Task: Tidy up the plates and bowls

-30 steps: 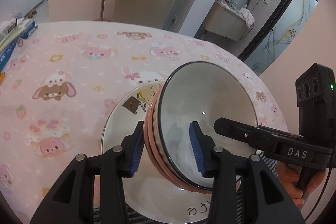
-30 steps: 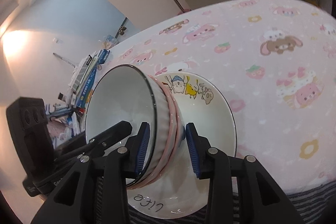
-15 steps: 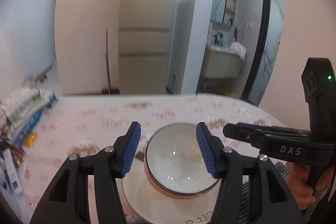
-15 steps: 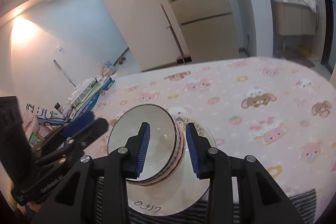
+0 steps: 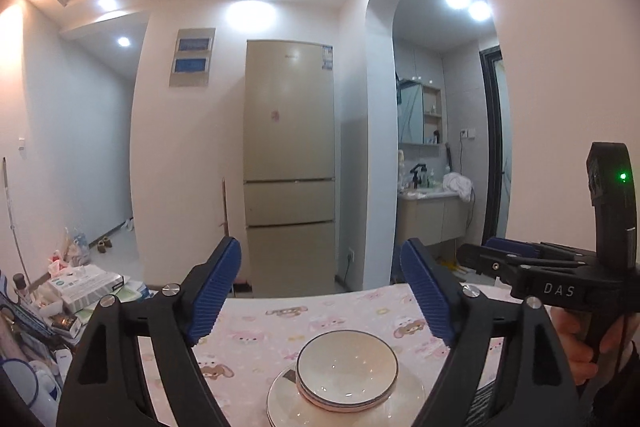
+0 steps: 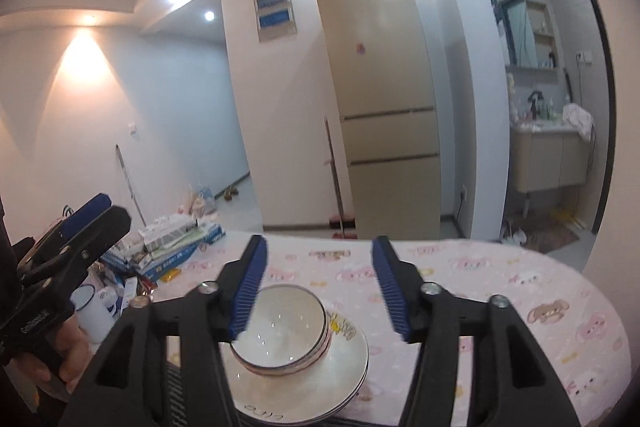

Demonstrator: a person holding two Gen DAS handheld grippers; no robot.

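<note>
A stack of white and pink bowls (image 5: 347,371) sits upright on stacked white plates (image 5: 404,393) at the near edge of the pink cartoon tablecloth (image 5: 280,323). The same bowls (image 6: 280,327) and plates (image 6: 344,367) show in the right wrist view. My left gripper (image 5: 322,291) is open, empty, raised above and behind the stack. My right gripper (image 6: 318,287) is open, empty, also raised above the stack. Each gripper shows in the other's view: the right gripper's fingers (image 5: 516,251) and the left gripper's fingers (image 6: 92,215).
Boxes and books (image 6: 176,243) pile at the table's left side, with a white mug (image 6: 94,311) near them. A beige fridge (image 5: 290,163) stands behind the table, a bathroom sink (image 6: 548,143) at the right. The tablecloth (image 6: 500,279) stretches right of the plates.
Both grippers let go of the bowls, opened wide and lifted up and back. The bowl stack went from tilted in the jaws to resting flat on the plates.
</note>
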